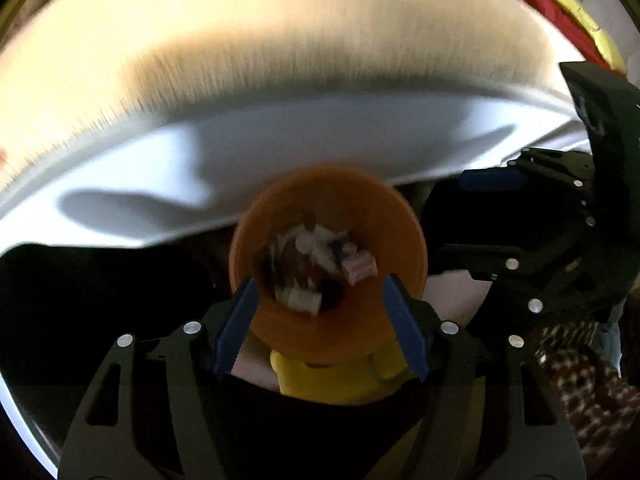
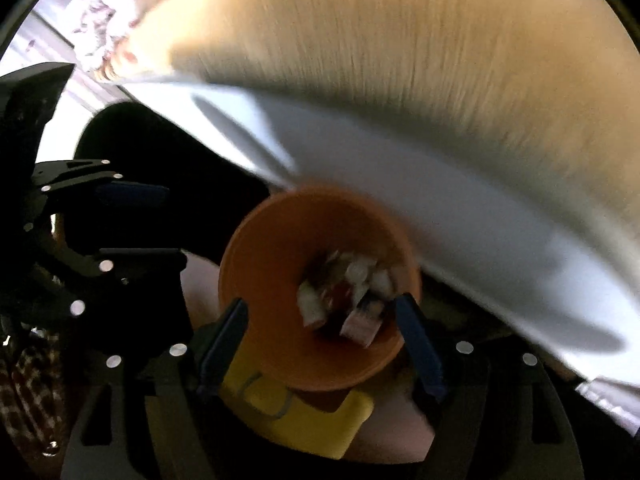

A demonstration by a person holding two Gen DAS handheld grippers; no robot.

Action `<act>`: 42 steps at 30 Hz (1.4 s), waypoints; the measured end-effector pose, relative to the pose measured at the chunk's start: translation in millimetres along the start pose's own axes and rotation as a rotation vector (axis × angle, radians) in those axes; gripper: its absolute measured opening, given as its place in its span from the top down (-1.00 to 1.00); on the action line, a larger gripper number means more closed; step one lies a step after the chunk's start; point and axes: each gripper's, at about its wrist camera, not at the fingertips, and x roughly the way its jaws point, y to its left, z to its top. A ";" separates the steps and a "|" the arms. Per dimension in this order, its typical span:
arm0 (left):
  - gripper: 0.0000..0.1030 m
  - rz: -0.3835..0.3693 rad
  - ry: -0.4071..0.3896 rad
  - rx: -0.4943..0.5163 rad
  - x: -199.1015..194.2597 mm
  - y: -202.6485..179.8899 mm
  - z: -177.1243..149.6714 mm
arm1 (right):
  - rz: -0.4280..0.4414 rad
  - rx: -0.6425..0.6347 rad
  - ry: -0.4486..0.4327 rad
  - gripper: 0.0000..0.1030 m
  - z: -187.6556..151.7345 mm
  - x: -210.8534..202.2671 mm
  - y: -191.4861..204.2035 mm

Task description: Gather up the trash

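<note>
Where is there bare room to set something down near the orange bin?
Free: the white tabletop beyond the orange bin, up to the beige surface. Crowded: the bin itself, holding trash, with the yellow object below and both grippers over it.

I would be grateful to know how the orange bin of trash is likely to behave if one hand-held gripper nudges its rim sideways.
The orange bin looks like thin, smooth plastic, so it would probably slide or tip easily. Its mouth flares wider than its bottom, which suggests it is top-heavy. The trash inside seems to be light paper scraps and wrappers, adding little ballast and likely to spill out.
</note>
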 end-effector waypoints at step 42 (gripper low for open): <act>-0.77 0.348 -0.801 -0.215 -168.1 18.9 155.2 | -0.484 0.074 -0.798 -0.90 106.4 -196.9 -68.6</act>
